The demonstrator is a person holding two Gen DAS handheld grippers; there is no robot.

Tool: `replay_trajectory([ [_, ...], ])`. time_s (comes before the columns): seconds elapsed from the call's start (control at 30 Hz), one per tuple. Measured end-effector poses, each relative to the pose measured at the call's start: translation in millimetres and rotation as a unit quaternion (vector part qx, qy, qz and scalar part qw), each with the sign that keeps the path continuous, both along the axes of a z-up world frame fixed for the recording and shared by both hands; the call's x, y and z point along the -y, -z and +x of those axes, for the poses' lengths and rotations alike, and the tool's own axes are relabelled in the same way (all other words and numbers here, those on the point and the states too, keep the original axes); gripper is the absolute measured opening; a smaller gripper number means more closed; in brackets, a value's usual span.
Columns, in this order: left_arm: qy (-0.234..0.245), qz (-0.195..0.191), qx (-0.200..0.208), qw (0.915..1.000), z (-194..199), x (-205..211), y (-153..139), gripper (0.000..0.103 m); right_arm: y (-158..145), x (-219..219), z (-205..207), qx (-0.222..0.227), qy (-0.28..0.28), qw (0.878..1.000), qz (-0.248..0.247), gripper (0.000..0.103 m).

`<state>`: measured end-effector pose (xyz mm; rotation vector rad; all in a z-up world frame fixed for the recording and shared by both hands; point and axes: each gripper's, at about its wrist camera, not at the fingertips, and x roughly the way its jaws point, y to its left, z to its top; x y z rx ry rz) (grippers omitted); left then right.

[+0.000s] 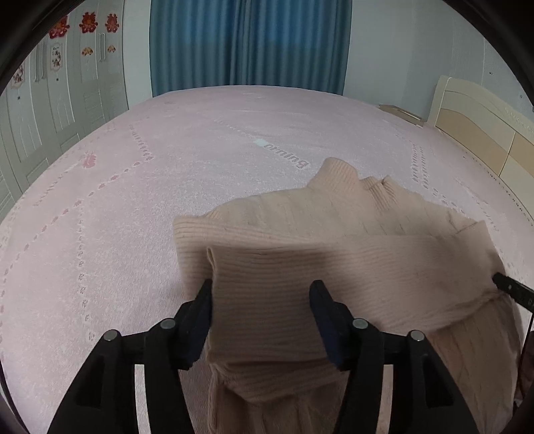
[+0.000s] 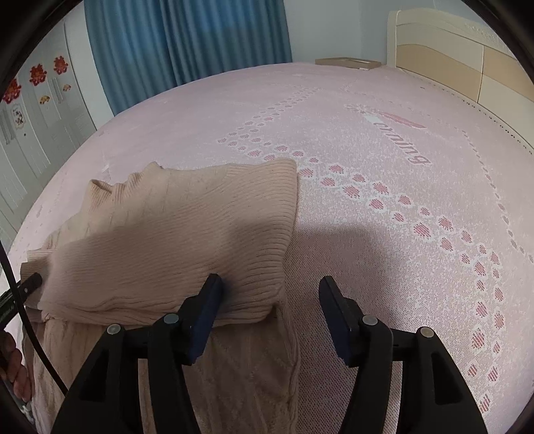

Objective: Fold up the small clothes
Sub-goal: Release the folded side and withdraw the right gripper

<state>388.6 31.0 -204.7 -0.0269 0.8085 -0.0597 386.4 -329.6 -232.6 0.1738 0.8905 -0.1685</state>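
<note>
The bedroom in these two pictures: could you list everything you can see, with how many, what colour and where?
sweater: one, beige ribbed knit, partly folded on the bed's near side
bedspread: one, pink with paw prints, covers the bed
curtain: one, blue, behind the bed's far side
wardrobe doors: several, pale, at left
red paper decorations: three, on the wardrobe doors
headboard: one, cream and tan, at right
flat box: one, brown, beside the headboard
left gripper: one, black, open, sweater fabric between its fingers
right gripper: one, black, open at the sweater's right edge
fingers: one hand's, at the left edge of the right wrist view
</note>
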Motion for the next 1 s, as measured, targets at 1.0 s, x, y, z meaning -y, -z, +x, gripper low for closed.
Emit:
replay_trajectory([
  [1.0,-0.042,-0.055,0.003,0.9976,-188,-34,-14,0.056,-53,-30,-186,0.090,-0.029,0.994,-0.058,0.053],
])
